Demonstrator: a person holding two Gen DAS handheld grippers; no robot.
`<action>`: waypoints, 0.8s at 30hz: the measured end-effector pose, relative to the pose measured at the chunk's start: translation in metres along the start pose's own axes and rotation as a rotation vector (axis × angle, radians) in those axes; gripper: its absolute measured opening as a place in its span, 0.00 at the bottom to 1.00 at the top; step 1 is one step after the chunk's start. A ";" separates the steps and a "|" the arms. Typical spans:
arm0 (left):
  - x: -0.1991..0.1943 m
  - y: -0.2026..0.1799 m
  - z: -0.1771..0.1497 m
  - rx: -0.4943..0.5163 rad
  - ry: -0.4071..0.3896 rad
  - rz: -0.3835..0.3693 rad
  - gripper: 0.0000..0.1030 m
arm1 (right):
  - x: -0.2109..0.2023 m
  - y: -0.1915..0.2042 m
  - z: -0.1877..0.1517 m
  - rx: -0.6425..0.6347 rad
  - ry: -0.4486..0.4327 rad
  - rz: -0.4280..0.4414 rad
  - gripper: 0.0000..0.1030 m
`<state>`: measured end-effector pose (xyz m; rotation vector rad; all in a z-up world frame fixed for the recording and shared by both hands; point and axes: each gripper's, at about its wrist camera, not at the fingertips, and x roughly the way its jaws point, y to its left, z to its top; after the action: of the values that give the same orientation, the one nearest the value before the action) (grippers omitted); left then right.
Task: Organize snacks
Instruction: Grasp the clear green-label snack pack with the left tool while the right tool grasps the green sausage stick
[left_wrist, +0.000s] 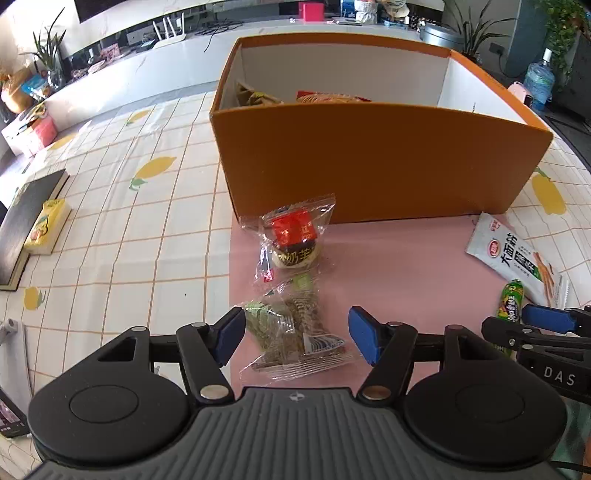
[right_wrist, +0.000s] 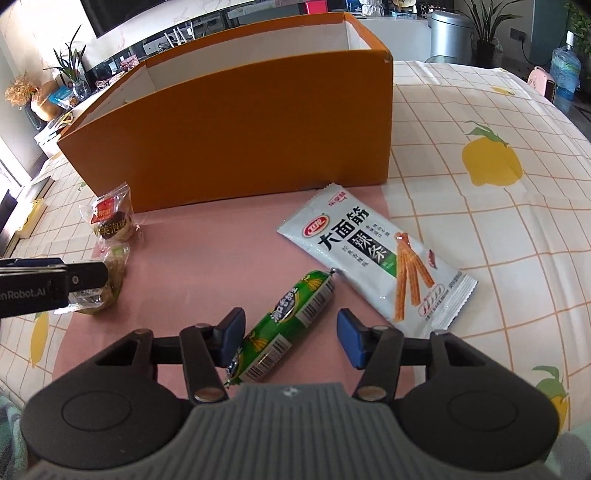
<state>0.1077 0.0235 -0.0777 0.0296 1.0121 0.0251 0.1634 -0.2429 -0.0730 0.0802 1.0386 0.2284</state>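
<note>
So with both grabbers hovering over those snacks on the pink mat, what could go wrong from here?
1. The left gripper straddles a loose pile of clear-wrapped green snacks; it might pinch only one wrapper, or crush them.
2. The right gripper has the green sausage stick lying slantwise between its open jaws, so the round stick could roll or swivel out.
3. The orange box has tall walls; a low carry could bump them.

Orange box (left_wrist: 369, 162); pink mat (left_wrist: 399, 266); green sausage (right_wrist: 284, 325); lemon-print checked tablecloth (left_wrist: 147, 206)
</note>
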 end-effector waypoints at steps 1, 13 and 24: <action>0.004 0.003 0.000 -0.020 0.011 0.001 0.74 | 0.001 0.002 0.000 -0.013 -0.006 -0.004 0.53; 0.016 0.011 -0.009 -0.118 0.034 -0.027 0.71 | 0.006 0.017 -0.006 -0.110 -0.048 -0.053 0.47; 0.017 -0.001 -0.011 -0.068 0.011 -0.015 0.59 | 0.004 0.023 -0.011 -0.158 -0.062 -0.063 0.31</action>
<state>0.1074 0.0236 -0.0976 -0.0401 1.0221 0.0453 0.1524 -0.2195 -0.0784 -0.0878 0.9565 0.2491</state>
